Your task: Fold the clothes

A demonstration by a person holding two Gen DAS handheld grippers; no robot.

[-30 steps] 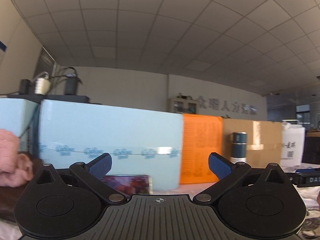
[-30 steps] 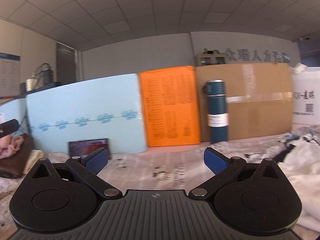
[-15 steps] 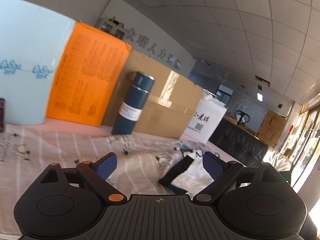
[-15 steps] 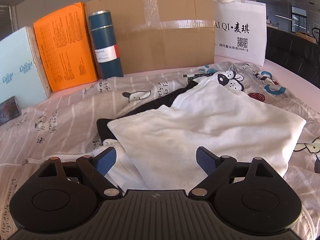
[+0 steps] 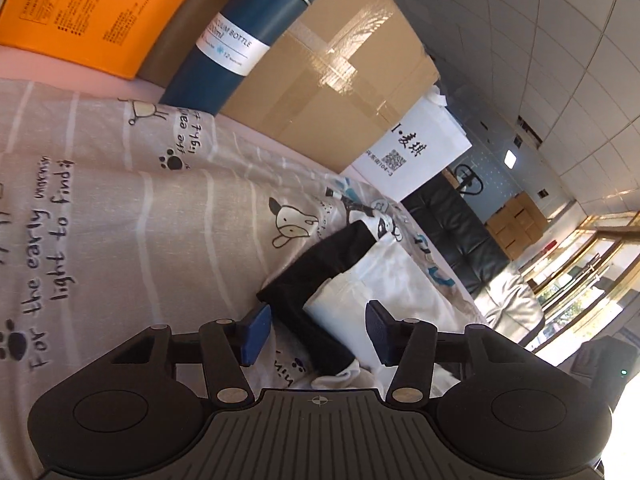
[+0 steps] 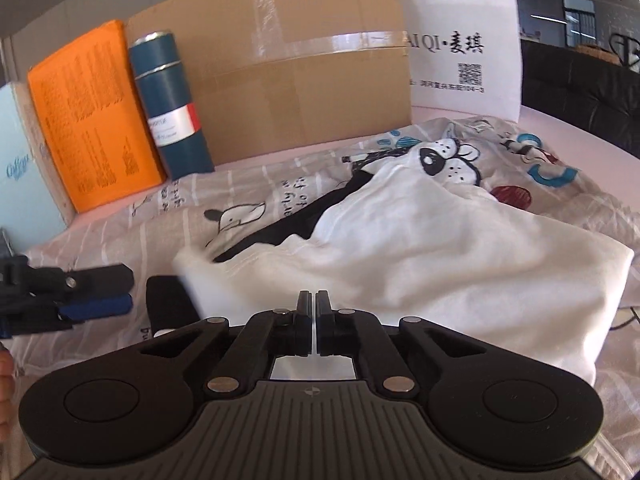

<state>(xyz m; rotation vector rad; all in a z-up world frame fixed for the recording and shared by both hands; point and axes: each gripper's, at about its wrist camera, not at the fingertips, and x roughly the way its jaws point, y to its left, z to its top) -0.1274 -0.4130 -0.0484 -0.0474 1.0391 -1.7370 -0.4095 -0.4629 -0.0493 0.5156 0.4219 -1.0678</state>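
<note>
A white garment (image 6: 420, 240) with a black part (image 6: 280, 224) lies crumpled on a grey printed sheet (image 6: 120, 240). It also shows in the left wrist view (image 5: 360, 292), with its black part (image 5: 312, 280). My left gripper (image 5: 316, 332) is open, its jaws either side of the garment's black and white edge. It also shows at the left of the right wrist view (image 6: 100, 292). My right gripper (image 6: 313, 304) is shut at the near edge of the white garment; I cannot tell whether cloth is pinched between the pads.
At the back stand an orange box (image 6: 88, 128), a blue bottle (image 6: 172, 108), a cardboard box (image 6: 288, 72) and a white bag (image 6: 460, 44). A black sofa (image 6: 580, 88) is at the far right.
Both grippers have dropped toward the garment. The right gripper has shut at the white cloth's near edge. The left gripper has rolled sideways and come up to the black and white edge.
</note>
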